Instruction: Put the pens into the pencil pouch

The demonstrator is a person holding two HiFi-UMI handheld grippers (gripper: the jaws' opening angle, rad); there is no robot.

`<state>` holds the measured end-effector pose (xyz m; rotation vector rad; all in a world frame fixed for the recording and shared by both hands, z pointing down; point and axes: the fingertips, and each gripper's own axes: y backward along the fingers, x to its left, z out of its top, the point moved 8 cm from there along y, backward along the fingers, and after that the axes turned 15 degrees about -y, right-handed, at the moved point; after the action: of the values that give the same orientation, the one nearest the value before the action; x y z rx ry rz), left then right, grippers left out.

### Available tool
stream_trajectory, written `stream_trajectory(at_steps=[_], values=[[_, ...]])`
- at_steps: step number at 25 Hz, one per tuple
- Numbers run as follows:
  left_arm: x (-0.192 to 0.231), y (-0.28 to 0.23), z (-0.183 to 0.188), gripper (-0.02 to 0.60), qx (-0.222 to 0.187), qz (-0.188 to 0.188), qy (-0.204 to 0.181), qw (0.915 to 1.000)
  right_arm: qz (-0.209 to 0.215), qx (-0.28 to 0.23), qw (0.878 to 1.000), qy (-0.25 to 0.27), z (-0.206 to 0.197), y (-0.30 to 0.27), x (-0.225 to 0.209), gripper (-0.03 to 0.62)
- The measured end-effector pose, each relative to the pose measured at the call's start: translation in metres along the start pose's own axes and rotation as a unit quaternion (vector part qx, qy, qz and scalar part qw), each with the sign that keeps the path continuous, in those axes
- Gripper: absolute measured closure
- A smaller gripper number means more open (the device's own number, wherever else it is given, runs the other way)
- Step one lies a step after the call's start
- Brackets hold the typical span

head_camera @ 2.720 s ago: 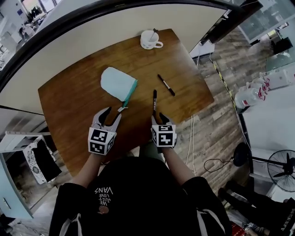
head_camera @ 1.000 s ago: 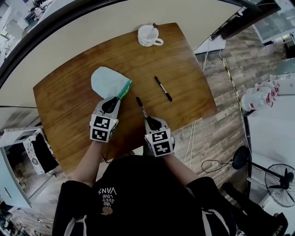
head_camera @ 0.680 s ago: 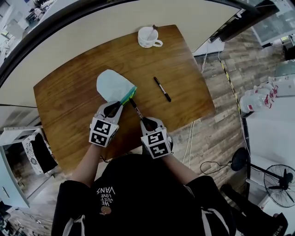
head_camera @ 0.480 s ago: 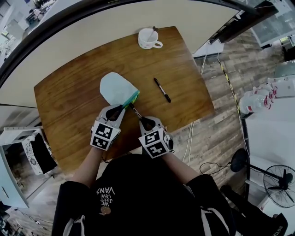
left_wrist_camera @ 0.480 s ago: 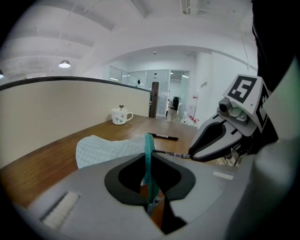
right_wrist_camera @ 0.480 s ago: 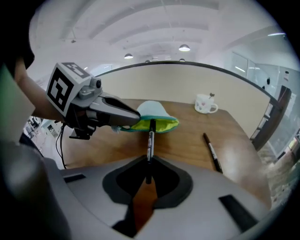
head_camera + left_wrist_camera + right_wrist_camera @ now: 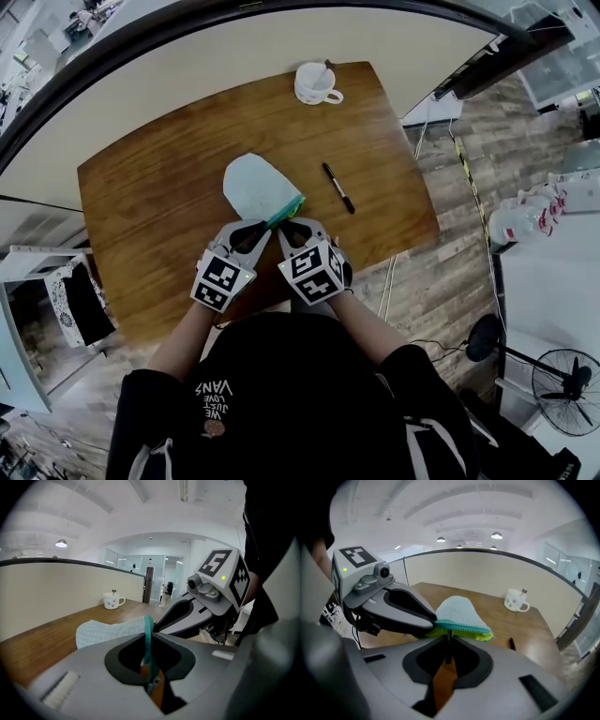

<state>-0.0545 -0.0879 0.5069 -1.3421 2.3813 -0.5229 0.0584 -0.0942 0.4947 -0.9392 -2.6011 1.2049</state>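
Insertion step. My left gripper [image 7: 251, 232] fingers clamp the pencil pouch [image 7: 255, 183] by its zip edge, mid-tabletop [image 7: 150, 197]. My right gripper [image 7: 298, 228] fingers pinch a pen [image 7: 449, 647], apparently at the pouch mouth. Next: push it in.

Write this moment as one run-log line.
left gripper: shut on teal zipper of pale blue fabric pouch | right gripper: shut on thin black pen at pouch mouth | second black pen: on wooden table

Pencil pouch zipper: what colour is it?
Teal zipper, above a yellow-green lining; it shows best in the right gripper view.
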Motion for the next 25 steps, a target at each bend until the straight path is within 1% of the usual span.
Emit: stream_trajectory(at_steps=[3,5,9,11,12,14,17,20,22,25], values=[[0.005,0.005,0.003,0.535,-0.019,0.010,0.021,0.9995,0.019,-0.007,1.000,0.004,0.009,-0.006,-0.001,0.548],[0.011,0.009,0.008,0.535,-0.032,0.019,0.041,0.9985,0.032,-0.021,0.999,-0.003,0.015,-0.010,-0.001,0.548],[0.019,0.013,-0.001,0.535,-0.051,0.027,0.093,0.9940,0.063,-0.052,0.995,-0.054,0.022,-0.013,-0.001,0.539],[0.023,0.012,-0.004,0.537,-0.053,0.032,0.111,0.9919,0.067,-0.059,0.993,-0.073,0.022,-0.011,-0.005,0.502],[0.025,0.011,-0.006,0.537,-0.054,0.033,0.118,0.9911,0.062,-0.061,0.993,-0.080,0.020,-0.010,-0.010,0.499],[0.027,0.008,-0.008,0.537,-0.054,0.034,0.128,0.9897,0.038,-0.062,0.993,-0.096,0.011,-0.006,-0.024,0.499],[0.029,0.004,-0.011,0.537,-0.048,0.036,0.135,0.9890,-0.023,-0.055,0.991,-0.118,-0.009,0.001,-0.058,0.499],[0.028,-0.002,-0.011,0.537,-0.040,0.035,0.136,0.9893,-0.082,-0.041,0.987,-0.133,-0.031,0.010,-0.097,0.499],[0.027,-0.006,-0.013,0.535,-0.033,0.034,0.137,0.9894,-0.108,-0.030,0.983,-0.145,-0.043,0.013,-0.119,0.499],[0.025,-0.010,-0.013,0.536,-0.025,0.034,0.139,0.9894,-0.129,-0.018,0.978,-0.161,-0.057,0.015,-0.142,0.499]])
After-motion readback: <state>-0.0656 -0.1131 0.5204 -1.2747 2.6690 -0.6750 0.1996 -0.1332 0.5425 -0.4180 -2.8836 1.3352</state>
